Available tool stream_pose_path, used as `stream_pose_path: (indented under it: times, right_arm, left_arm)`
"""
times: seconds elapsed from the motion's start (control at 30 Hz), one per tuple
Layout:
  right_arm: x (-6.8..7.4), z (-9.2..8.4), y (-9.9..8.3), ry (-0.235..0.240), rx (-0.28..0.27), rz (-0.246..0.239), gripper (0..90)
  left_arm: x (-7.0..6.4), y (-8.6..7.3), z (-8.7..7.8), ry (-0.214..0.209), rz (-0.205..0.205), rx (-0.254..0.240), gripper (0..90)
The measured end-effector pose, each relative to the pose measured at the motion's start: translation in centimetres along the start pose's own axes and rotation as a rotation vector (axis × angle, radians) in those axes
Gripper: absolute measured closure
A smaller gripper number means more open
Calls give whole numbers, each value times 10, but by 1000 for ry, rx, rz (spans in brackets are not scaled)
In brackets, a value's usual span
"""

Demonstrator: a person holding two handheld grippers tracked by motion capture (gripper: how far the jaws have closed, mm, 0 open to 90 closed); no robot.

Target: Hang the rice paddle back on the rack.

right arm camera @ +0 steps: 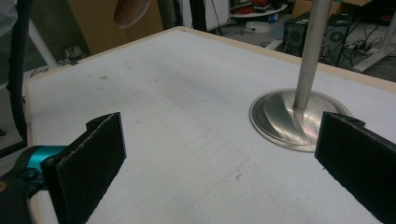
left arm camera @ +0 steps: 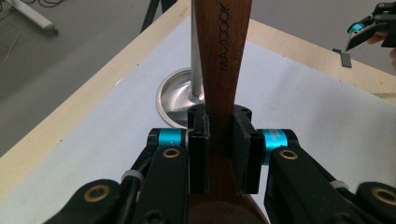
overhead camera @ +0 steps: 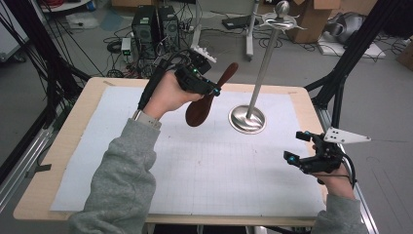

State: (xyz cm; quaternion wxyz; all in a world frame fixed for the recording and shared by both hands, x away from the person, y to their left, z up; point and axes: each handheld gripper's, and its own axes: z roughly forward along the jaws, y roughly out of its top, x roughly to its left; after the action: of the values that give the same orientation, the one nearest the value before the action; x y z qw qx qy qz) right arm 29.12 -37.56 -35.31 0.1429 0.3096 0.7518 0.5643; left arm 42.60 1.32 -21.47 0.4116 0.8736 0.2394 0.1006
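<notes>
A dark wooden spoon [overhead camera: 208, 96] hangs in the air over the back of the table, bowl end low and handle tilted up to the right. My left gripper [overhead camera: 210, 90] is shut on its handle; in the left gripper view both pads [left arm camera: 198, 154] press the handle [left arm camera: 223, 84], which reads MAXCOOK. Just right of the spoon stands a steel stand [overhead camera: 248, 118] with a round base, a tall pole and a hooked top [overhead camera: 279, 19]. At the table's right edge my right gripper [overhead camera: 298, 146] is held open, with nothing between its jaws; its own view looks across the mat to the stand's base [right arm camera: 299, 119].
A white gridded mat [overhead camera: 195, 161] covers most of the wooden table [overhead camera: 58, 146]. Beyond the far edge the floor holds computer towers [overhead camera: 156, 24], cables and cardboard boxes. Black frame legs [overhead camera: 350, 53] stand at the right.
</notes>
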Motion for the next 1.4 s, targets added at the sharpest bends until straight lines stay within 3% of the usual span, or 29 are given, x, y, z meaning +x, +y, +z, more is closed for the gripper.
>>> stream_pose_path:
  times: [0.17,0.27,0.7,1.03,1.4]
  right_arm:
    - [-1,-2,0,-2,-6,12,4]
    - [-3,-3,-1,-4,-4,18,4]
    - [-2,0,0,4,4,16,4]
    - [-3,-1,-1,2,1,19,4]
    - [-4,-2,-1,0,-2,24,4]
  left_arm:
    - [3,8,0,2,2,-2,779]
    - [7,13,-1,-41,-14,-24,779]
    - [11,30,-11,-39,-7,-52,780]
    - [4,50,-9,-53,15,-83,780]
    - [2,69,-18,-35,44,-101,779]
